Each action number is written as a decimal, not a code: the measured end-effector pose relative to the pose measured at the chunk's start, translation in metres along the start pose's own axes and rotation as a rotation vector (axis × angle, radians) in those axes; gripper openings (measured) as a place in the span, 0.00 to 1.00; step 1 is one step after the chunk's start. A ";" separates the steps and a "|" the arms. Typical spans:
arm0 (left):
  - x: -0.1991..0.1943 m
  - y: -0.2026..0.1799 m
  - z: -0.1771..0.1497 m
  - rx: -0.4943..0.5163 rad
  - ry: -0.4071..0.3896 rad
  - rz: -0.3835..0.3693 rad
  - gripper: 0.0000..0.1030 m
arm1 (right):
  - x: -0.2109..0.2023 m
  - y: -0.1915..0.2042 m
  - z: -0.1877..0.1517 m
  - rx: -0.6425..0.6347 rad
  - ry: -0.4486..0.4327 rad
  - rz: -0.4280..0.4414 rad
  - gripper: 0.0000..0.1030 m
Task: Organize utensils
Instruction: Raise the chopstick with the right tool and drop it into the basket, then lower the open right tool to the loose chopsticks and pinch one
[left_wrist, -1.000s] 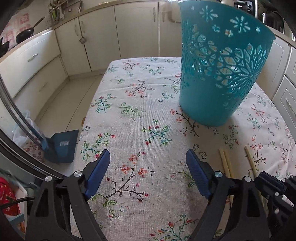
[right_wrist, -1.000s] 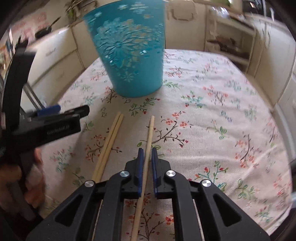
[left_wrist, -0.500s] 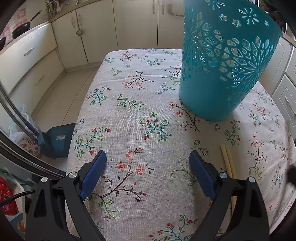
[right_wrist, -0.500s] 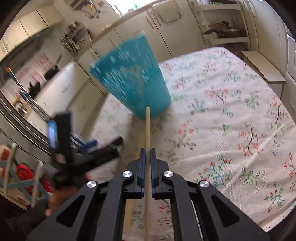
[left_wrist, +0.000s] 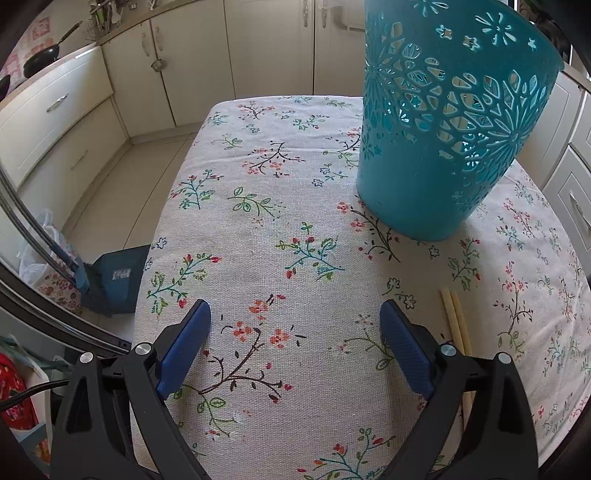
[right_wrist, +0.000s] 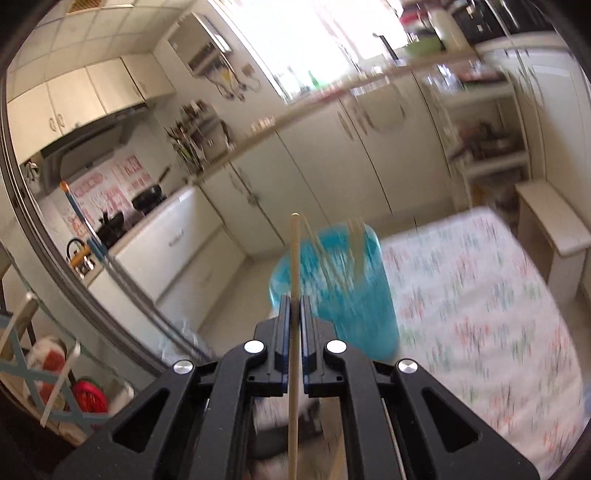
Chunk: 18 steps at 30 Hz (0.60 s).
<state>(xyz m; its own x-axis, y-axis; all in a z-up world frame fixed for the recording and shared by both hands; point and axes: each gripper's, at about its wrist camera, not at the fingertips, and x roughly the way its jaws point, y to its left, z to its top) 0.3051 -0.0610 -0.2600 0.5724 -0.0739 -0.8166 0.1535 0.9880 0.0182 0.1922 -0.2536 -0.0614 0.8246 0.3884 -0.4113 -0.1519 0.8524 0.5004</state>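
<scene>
Chopsticks are being sorted here: one wooden chopstick (right_wrist: 294, 266) is standing pinched between the blue pads of the right gripper (right_wrist: 294, 306), its tip pointing toward 12 o'clock in the right wrist view, its lower length running down past the gripper's black frame. The right gripper is being held high and tilted up, looking across the kitchen, with the teal basket (right_wrist: 343, 291) sitting blurred just beyond its fingertips at about 1 o'clock, on the floral tablecloth (right_wrist: 480, 314). Pale sticks seem to be poking out of the basket's top, though motion blur is making that hard to tell.

The left gripper (left_wrist: 295, 343) is hovering low over the tablecloth (left_wrist: 258, 221) with its jaws spread wide apart, holding nothing and pointing toward 12 o'clock. In the left wrist view the basket (left_wrist: 443, 147) is standing at 1 o'clock. Two more chopsticks (left_wrist: 456, 325) are lying side by side on the cloth at 4 o'clock, just beside the left gripper's right finger (left_wrist: 404, 350).
</scene>
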 end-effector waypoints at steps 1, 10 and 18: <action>0.000 0.000 0.000 -0.002 -0.001 -0.001 0.87 | 0.003 0.007 0.012 -0.019 -0.033 -0.002 0.06; 0.000 0.002 0.000 -0.011 -0.005 -0.013 0.87 | 0.050 0.029 0.070 -0.106 -0.287 -0.154 0.06; 0.000 0.005 0.001 -0.023 -0.009 -0.026 0.87 | 0.110 -0.001 0.037 -0.133 -0.180 -0.310 0.06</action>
<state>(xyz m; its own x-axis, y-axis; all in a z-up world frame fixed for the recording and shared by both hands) 0.3064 -0.0562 -0.2592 0.5760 -0.1007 -0.8112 0.1500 0.9886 -0.0163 0.3032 -0.2248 -0.0793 0.9233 0.0471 -0.3813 0.0605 0.9622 0.2654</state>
